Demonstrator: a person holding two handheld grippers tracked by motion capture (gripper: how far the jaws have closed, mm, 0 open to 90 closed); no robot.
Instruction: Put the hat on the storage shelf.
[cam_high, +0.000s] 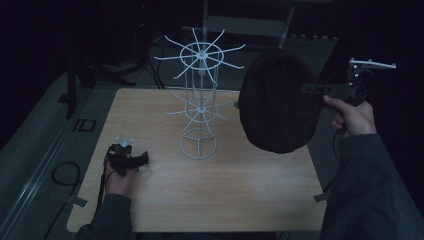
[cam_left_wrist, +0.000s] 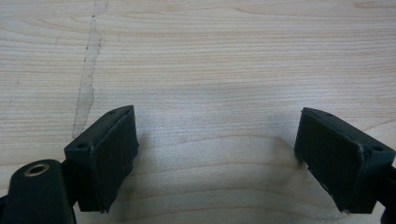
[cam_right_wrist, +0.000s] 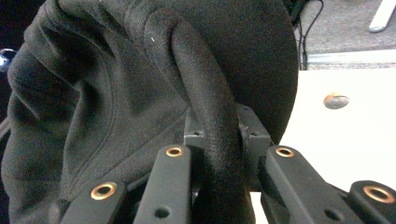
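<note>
Black hat (cam_high: 277, 102) pinched at its brim by right gripper (cam_high: 311, 88), held above the desk's (cam_high: 225, 195) right edge.
White wire rack (cam_high: 200, 100) stands just left of the hat; left gripper (cam_left_wrist: 217, 154) rests wide open, empty, on bare wood.

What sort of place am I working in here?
Probably a lab or recording studio, not a shop: a lone wooden table in a dark room, cables across grey floor, and a bare white wire rack. The right tool holds a black hat.
</note>
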